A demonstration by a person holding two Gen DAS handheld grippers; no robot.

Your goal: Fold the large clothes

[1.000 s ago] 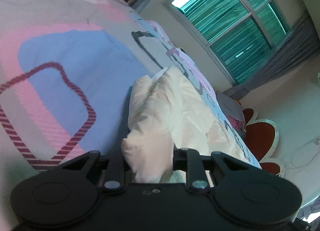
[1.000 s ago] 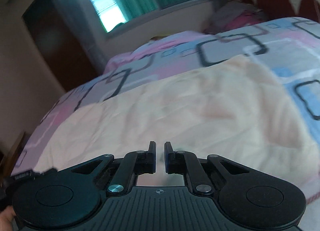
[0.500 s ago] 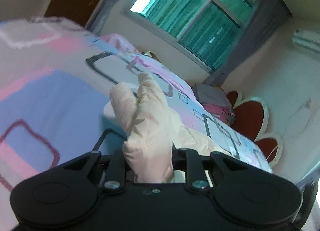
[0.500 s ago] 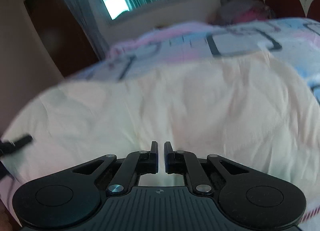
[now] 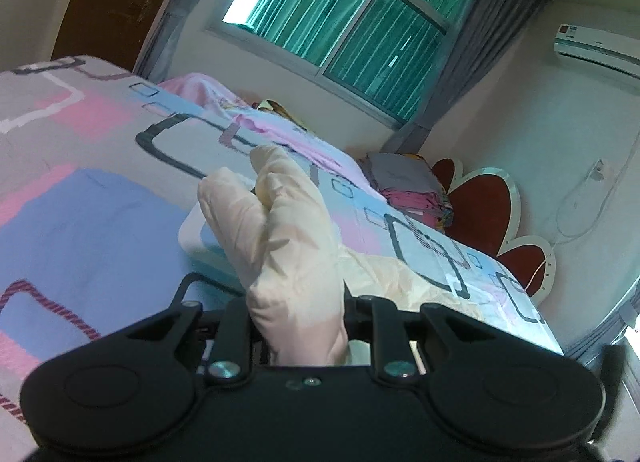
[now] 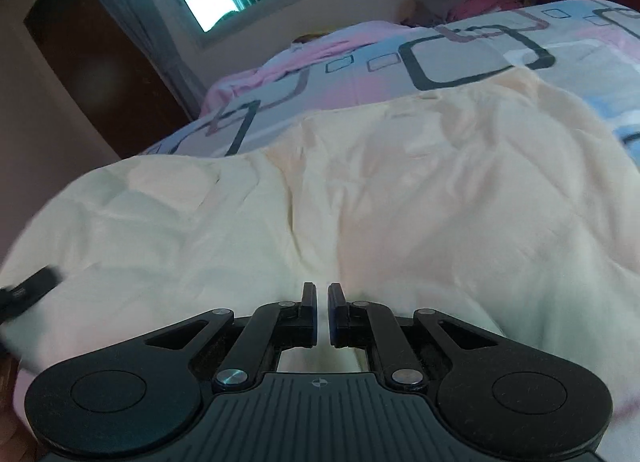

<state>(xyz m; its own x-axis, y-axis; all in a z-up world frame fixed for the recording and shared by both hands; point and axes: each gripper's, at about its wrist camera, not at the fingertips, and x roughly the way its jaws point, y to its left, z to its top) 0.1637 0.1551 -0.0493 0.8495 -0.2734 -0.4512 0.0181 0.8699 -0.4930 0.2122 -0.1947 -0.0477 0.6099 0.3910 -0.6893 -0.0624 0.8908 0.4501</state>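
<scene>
The left tool (image 5: 298, 326) is clamped on a thick bunch of the cream garment (image 5: 288, 246), which rises up out of its jaws and trails off to the tool's right, down onto the bed (image 5: 92, 222). The right tool (image 6: 322, 312) has its jaws nearly together, with only a thin gap; cloth shows in that gap, so it looks pinched on a thin layer of the same cream garment (image 6: 400, 198), which spreads wide ahead of it across the bed (image 6: 472, 58).

The main risk, as I judge it, is the bulky wad slipping from the left tool: several layers are gathered there, and a pull against the right tool's hold could drag inner layers loose and spoil the fold line. The right tool's grip is thin and could let go under the same pull.

Ahead of and to the left of the left tool the patterned cover lies bare, giving room to lay the cloth down. Further ahead of the left tool a pile of pillows (image 5: 412, 186) sits by the headboard (image 5: 480, 206), and the bed's edge drops away to its right.
</scene>
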